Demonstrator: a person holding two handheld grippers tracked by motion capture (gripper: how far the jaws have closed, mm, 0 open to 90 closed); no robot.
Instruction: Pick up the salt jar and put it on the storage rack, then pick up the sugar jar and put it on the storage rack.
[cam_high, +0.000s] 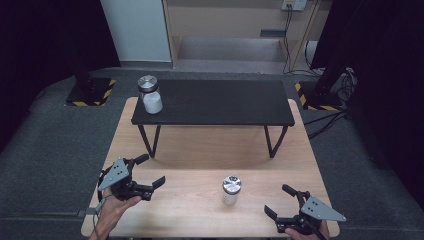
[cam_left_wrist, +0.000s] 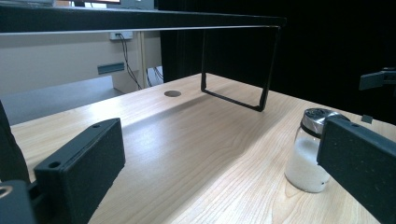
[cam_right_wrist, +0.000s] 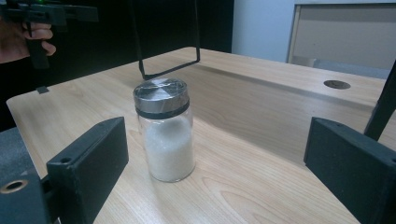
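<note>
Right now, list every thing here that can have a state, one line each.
Left tongs: open, empty, above the wooden table.
Right tongs: open, empty, jaws wide apart.
Near jar: upright on the wooden table, metal lid on, about half full of white grains, untouched.
Far jar: upright on the black shelf, lid on, white contents.

wooden table, black shelf, two jars
</note>
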